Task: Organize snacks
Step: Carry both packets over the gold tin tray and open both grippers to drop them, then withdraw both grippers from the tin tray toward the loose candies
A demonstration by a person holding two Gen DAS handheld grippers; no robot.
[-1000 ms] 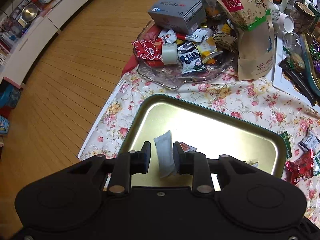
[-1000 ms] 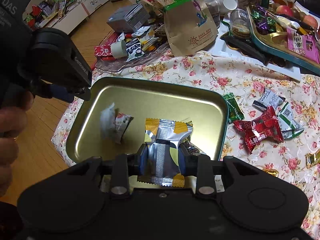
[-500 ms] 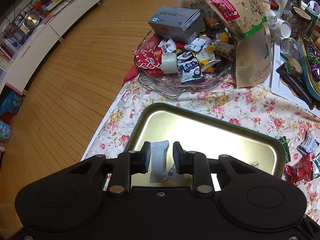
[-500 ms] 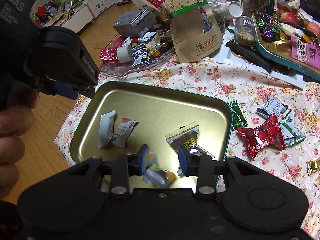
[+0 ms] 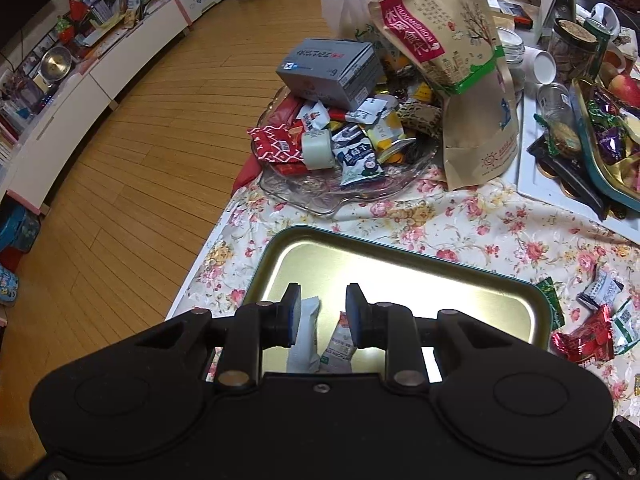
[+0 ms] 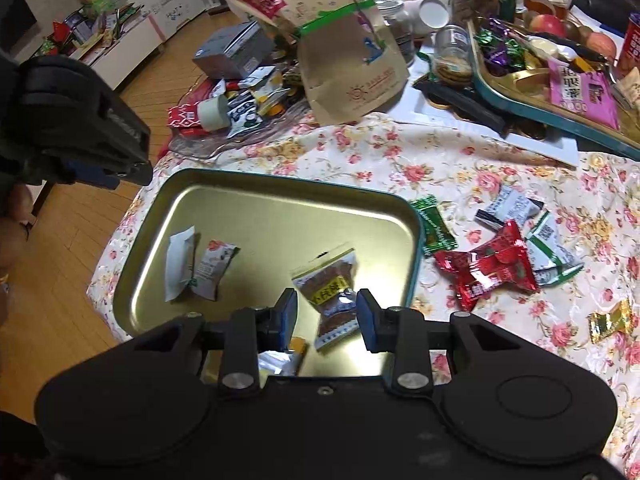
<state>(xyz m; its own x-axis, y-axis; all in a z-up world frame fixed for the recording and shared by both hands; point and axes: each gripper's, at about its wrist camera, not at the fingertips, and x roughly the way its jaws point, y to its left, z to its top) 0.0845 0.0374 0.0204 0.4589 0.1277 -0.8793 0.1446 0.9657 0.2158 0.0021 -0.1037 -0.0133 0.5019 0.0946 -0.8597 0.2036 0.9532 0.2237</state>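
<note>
A gold tin tray (image 6: 256, 216) with a teal rim lies on the floral cloth. In it lie a white packet (image 6: 179, 264), a red-topped packet (image 6: 212, 268), a brown snack packet (image 6: 332, 292) and a silver-yellow packet (image 6: 280, 360). My right gripper (image 6: 326, 316) is open and empty above the tray's near edge. My left gripper (image 5: 322, 314) is open and empty above the white packet (image 5: 306, 332) and the red-topped packet (image 5: 338, 344). The left gripper also shows in the right wrist view (image 6: 108, 172). Loose snacks lie right of the tray: a red packet (image 6: 488, 270), a green one (image 6: 434, 228).
A glass dish (image 5: 320, 196) piled with snacks, a grey box (image 5: 332, 72) and a tall brown paper bag (image 5: 452, 80) stand behind the tray. A second teal tray (image 6: 520, 108) of sweets sits at the far right. The table's edge and wooden floor (image 5: 140, 160) are left.
My left gripper opened, dropped the white packet into the tray and drew back. My right gripper opened and let the silver-yellow packet fall into the tray's near edge.
</note>
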